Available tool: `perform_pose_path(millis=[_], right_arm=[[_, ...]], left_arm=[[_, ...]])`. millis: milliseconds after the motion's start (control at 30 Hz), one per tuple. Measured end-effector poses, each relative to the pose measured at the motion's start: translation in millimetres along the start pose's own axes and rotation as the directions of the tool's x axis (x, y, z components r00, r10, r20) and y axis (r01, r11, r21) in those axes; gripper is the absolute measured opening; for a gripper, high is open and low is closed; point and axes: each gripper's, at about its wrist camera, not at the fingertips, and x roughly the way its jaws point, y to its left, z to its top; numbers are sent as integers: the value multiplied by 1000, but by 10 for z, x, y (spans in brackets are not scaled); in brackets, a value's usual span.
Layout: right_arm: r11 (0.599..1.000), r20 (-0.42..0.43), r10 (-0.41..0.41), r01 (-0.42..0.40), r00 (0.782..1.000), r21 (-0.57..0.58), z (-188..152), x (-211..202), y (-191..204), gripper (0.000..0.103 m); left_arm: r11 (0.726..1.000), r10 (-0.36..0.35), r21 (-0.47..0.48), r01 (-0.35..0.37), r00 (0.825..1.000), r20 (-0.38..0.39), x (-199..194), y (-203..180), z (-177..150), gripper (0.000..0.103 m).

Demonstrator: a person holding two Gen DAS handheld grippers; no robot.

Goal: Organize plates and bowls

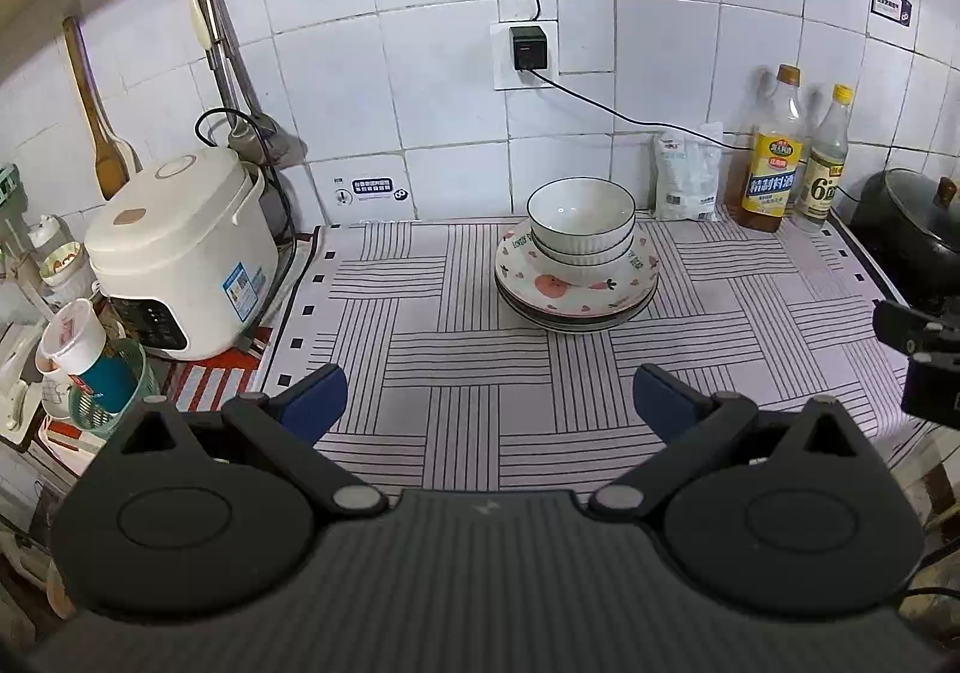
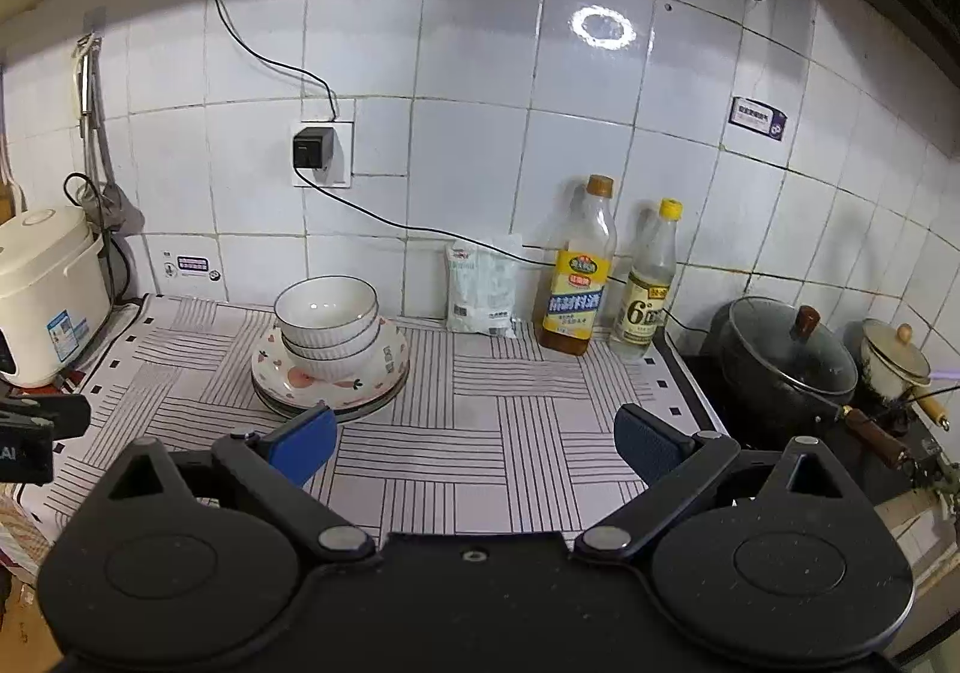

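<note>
Two white ribbed bowls [image 1: 581, 223] sit nested on a stack of plates [image 1: 576, 292] near the back of the striped mat; the top plate has a fruit pattern. The same bowls [image 2: 327, 322] and plates [image 2: 360, 391] show in the right wrist view at centre left. My left gripper [image 1: 489, 403] is open and empty, held back from the stack over the mat. My right gripper [image 2: 474, 442] is open and empty, to the right of the stack and nearer than it. Part of the right gripper shows at the left wrist view's right edge [image 1: 918, 343].
A white rice cooker [image 1: 180, 259] stands left of the mat, with cups in a green basket [image 1: 102, 391] beside it. A salt bag [image 1: 687, 175] and two bottles [image 1: 774, 157] stand against the tiled wall. A black pot [image 2: 786, 367] and a small pan [image 2: 894, 361] sit on the stove at right.
</note>
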Motion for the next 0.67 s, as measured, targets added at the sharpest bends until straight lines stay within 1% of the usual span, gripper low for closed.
perform_pose_path(millis=[167,500,667], right_arm=[[1000,-15,-7,7,1000,12,-20,17,-9,101],[1000,-18,-9,9,1000,-8,-12,35,15,101],[1000,-21,-9,9,1000,-9,-7,44,28,101]], left_arm=[[1000,-7,-6,7,1000,-2,-7,-9,-9,103],[1000,-12,-25,12,1000,2,4,30,-12,103],[1000,-17,-13,17,1000,-6,10,36,-8,103]])
